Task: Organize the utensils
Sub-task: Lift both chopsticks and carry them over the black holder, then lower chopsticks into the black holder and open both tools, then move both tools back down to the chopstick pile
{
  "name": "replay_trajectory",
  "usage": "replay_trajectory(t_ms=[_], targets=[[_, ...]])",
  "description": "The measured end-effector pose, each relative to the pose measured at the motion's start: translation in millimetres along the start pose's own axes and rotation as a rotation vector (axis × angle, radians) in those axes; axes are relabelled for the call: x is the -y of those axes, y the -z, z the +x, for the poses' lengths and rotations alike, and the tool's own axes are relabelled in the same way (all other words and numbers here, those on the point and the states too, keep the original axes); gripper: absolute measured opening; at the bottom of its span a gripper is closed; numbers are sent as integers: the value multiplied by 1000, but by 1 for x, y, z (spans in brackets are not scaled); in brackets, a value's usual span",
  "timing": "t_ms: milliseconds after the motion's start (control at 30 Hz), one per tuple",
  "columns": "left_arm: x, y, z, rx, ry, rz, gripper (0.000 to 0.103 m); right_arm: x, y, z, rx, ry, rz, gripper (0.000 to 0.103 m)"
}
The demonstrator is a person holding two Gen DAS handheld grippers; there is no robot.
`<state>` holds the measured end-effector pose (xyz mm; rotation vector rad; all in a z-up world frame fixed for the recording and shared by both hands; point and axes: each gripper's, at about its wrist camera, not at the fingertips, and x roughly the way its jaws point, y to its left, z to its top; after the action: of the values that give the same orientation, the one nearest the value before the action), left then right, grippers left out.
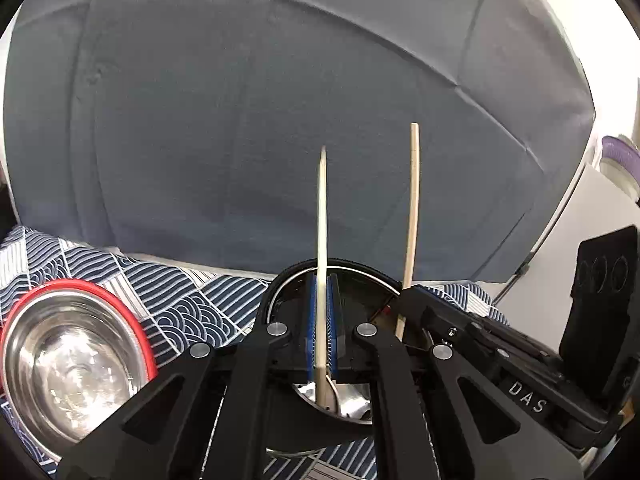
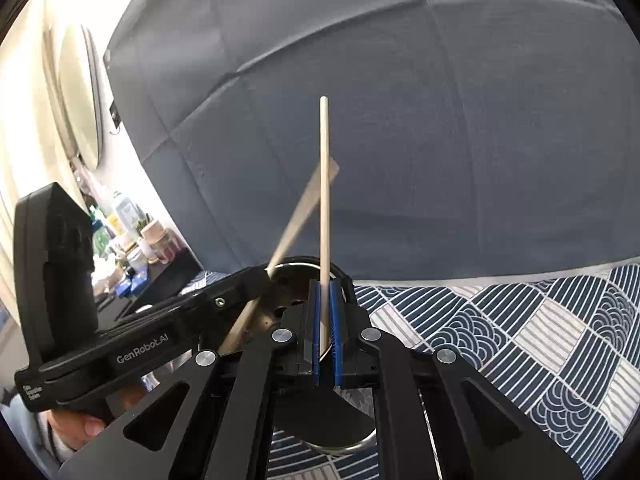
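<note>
My left gripper (image 1: pixel 322 280) is shut on a pale wooden chopstick (image 1: pixel 322 220) that stands upright over a black-rimmed steel holder cup (image 1: pixel 360 276). My right gripper (image 2: pixel 326 286) is shut on a second wooden chopstick (image 2: pixel 324 200), also upright over the same cup (image 2: pixel 296 266). In the left wrist view the second chopstick (image 1: pixel 413 200) and the right gripper's black body (image 1: pixel 500 344) sit just to the right. In the right wrist view the first chopstick (image 2: pixel 300 220) leans blurred to the left, with the left gripper's body (image 2: pixel 140 344) beside it.
A steel bowl with a red rim (image 1: pixel 68 364) sits at the left on the blue wave-patterned tablecloth (image 2: pixel 520 340). A grey cushioned backrest (image 1: pixel 280 120) fills the background. Bottles and jars (image 2: pixel 132 236) crowd a shelf at far left.
</note>
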<state>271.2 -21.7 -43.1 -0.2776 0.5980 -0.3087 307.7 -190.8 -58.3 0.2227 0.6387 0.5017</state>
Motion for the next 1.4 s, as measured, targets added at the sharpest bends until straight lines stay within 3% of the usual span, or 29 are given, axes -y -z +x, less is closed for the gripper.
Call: replay_trajectory(t_ms=[233, 300, 467, 567, 733, 833, 900, 967, 1400], targets=[[-6, 5, 0, -9, -8, -2, 6, -14, 2, 1, 14, 44, -62, 5], [-4, 6, -2, -12, -20, 17, 20, -18, 4, 3, 12, 47, -77, 5], [0, 5, -13, -6, -33, 32, 38, -21, 6, -1, 11, 66, -61, 7], [-3, 1, -23, 13, -38, 19, 42, -20, 6, -7, 13, 94, -62, 8], [-8, -9, -41, 46, -57, 17, 54, -17, 0, -25, 49, 136, -45, 28], [-11, -13, -49, 54, -80, 16, 65, -15, -6, -36, 67, 158, -46, 33], [-15, -15, -56, 54, -93, 6, 75, -14, -10, -43, 76, 168, -42, 42], [-20, -16, -61, 59, -107, -4, 79, -15, -12, -49, 79, 180, -44, 51], [-40, 11, -94, 1, -175, -13, 97, -23, 3, -77, 31, 224, -79, 71]])
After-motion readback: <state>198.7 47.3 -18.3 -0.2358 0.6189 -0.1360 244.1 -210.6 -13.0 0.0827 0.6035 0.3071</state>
